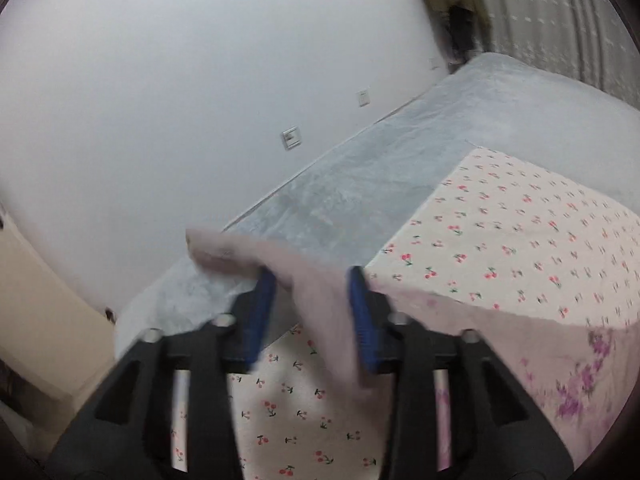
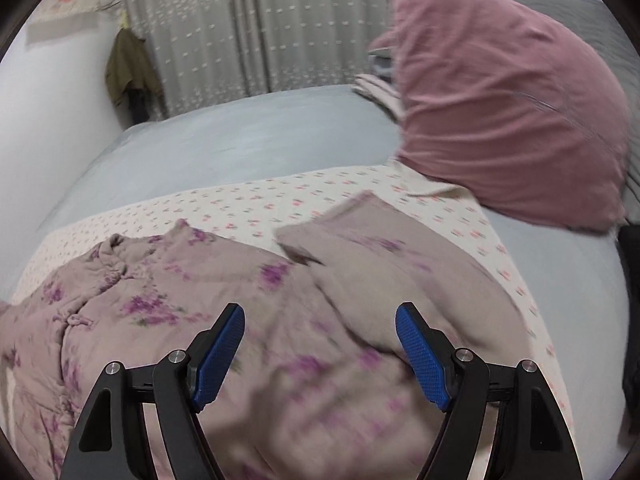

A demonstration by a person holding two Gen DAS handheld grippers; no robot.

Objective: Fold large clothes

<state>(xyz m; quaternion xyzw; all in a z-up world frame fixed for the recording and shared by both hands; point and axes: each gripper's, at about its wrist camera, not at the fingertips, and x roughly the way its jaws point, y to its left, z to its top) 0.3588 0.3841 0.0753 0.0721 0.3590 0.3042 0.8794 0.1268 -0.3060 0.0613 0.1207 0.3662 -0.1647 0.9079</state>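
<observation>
My left gripper [image 1: 312, 304] has a fold of the pale pink floral garment [image 2: 192, 312] between its blue jaws, lifted off the cherry-print sheet [image 1: 500, 236]; motion blur, so I cannot tell if the pads press on it. The rest of the garment lies spread on the sheet on the grey bed [image 2: 248, 128]. My right gripper [image 2: 320, 344] hangs above it, jaws wide, holding nothing. Pink pillow [image 2: 504, 108] at far right.
</observation>
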